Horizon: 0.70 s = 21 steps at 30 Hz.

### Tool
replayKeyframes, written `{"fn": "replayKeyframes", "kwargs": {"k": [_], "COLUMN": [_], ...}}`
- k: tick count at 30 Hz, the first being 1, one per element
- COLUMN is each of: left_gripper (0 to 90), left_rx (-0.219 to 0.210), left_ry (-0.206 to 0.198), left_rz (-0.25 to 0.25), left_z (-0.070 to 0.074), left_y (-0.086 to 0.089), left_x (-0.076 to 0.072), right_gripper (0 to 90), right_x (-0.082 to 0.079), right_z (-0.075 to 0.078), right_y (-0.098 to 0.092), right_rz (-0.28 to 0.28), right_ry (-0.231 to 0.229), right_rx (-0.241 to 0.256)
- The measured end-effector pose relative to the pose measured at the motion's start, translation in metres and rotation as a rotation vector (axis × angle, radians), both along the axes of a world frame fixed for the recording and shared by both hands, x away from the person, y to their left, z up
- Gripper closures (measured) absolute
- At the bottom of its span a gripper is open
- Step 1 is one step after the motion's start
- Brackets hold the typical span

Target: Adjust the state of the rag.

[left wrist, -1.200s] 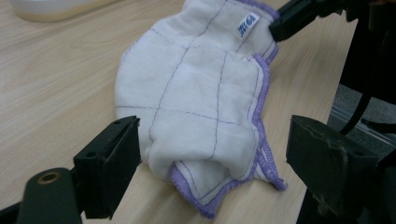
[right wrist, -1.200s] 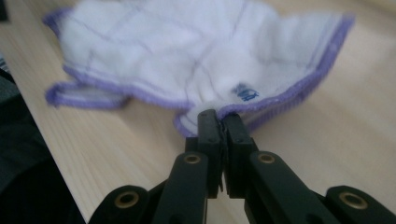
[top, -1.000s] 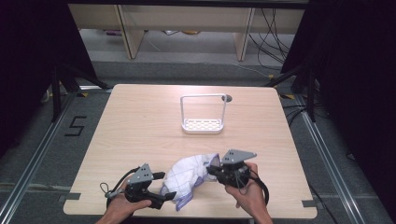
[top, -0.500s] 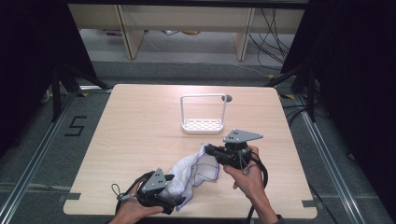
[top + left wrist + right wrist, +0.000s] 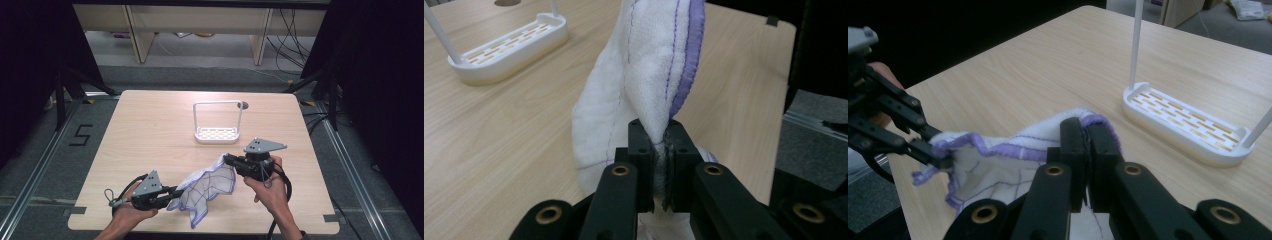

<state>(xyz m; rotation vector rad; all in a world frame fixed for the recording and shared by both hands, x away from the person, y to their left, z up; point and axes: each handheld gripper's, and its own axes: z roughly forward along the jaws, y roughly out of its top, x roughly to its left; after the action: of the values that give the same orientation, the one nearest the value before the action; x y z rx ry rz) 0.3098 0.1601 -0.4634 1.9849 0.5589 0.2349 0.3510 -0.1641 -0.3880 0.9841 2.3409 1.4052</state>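
Left gripper (image 5: 176, 191) clamped on edge of white cloth (image 5: 210, 184), near table (image 5: 150, 130) front edge. Right gripper (image 5: 227, 160) pinching opposite purple-trimmed edge. Cloth stretched between both, lower part draping near front edge. White rack (image 5: 217, 134) mid-table, well apart.

I count: one white cloth (image 5: 207, 187) with purple edging, one white slotted rack (image 5: 217, 134) with wire handle, two grippers — left gripper (image 5: 172, 192), right gripper (image 5: 229, 160) — one table (image 5: 145, 130).
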Motion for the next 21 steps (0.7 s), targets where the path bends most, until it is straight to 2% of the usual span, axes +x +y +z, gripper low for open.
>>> {"fn": "replayKeyframes", "kwargs": {"k": [2, 3, 5, 6, 7, 8, 9, 10, 11, 12, 13, 14, 16, 17, 19, 21], "left_gripper": [83.9, 83.9, 83.9, 83.9, 83.9, 83.9, 83.9, 83.9, 83.8, 83.8, 83.8, 83.8, 83.8, 83.8, 83.9, 83.7], "left_rx": [-0.034, -0.038, -0.071, -0.082, -0.088, -0.099, -0.109, -0.101, -0.101, -0.108, -0.106, -0.088, -0.079, -0.072, -0.020, -0.005], "left_ry": [0.020, 0.023, 0.036, 0.040, 0.040, 0.046, 0.051, 0.055, 0.060, 0.069, 0.078, 0.083, 0.101, 0.111, 0.116, 0.133], "left_rz": [-0.002, -0.017, -0.006, -0.003, 0.001, 0.009, 0.010, 0.020, 0.028, 0.041, 0.051, 0.071, 0.116, 0.138, 0.170, 0.195], "left_z": [0.007, 0.010, 0.016, 0.019, 0.022, 0.025, 0.027, 0.030, 0.032, 0.032, 0.031, 0.030, 0.021, 0.015, 0.002, -0.011], "left_y": [0.004, 0.007, 0.013, 0.016, 0.020, 0.023, 0.027, 0.031, 0.035, 0.040, 0.045, 0.050, 0.059, 0.063, 0.066, 0.067], "left_x": [0.000, 0.001, 0.002, 0.003, 0.004, 0.006, 0.009, 0.012, 0.016, 0.021, 0.028, 0.035, 0.050, 0.057, 0.068, 0.078], "right_gripper": [88.5, 88.5, 88.5, 88.5, 88.5, 88.5, 88.5, 88.5, 88.6, 88.6, 88.5, 88.5, 88.5, 88.5, 88.5, 88.3], "right_x": [0.001, 0.001, 0.002, 0.003, 0.005, 0.008, 0.014, 0.014, 0.026, 0.026, 0.033, 0.044, 0.051, 0.058, 0.069, 0.081], "right_z": [0.001, 0.002, 0.004, 0.007, 0.008, 0.010, 0.014, 0.014, 0.015, 0.015, 0.015, 0.012, 0.009, 0.004, -0.006, -0.019], "right_y": [0.000, 0.000, 0.002, 0.004, 0.006, 0.009, 0.015, 0.015, 0.022, 0.022, 0.025, 0.034, 0.039, 0.045, 0.056, 0.067], "right_rz": [0.000, 0.005, 0.013, 0.003, 0.004, 0.007, 0.005, 0.005, 0.002, 0.002, 0.011, 0.000, -0.004, -0.012, -0.014, -0.019], "right_ry": [-0.018, -0.013, -0.012, -0.008, -0.036, -0.031, -0.022, -0.022, -0.028, -0.028, -0.031, 0.000, 0.012, 0.012, 0.054, 0.078], "right_rx": [0.007, 0.001, 0.013, 0.003, -0.001, 0.015, -0.004, -0.004, -0.024, -0.024, -0.028, -0.037, -0.057, -0.063, -0.085, -0.119]}}
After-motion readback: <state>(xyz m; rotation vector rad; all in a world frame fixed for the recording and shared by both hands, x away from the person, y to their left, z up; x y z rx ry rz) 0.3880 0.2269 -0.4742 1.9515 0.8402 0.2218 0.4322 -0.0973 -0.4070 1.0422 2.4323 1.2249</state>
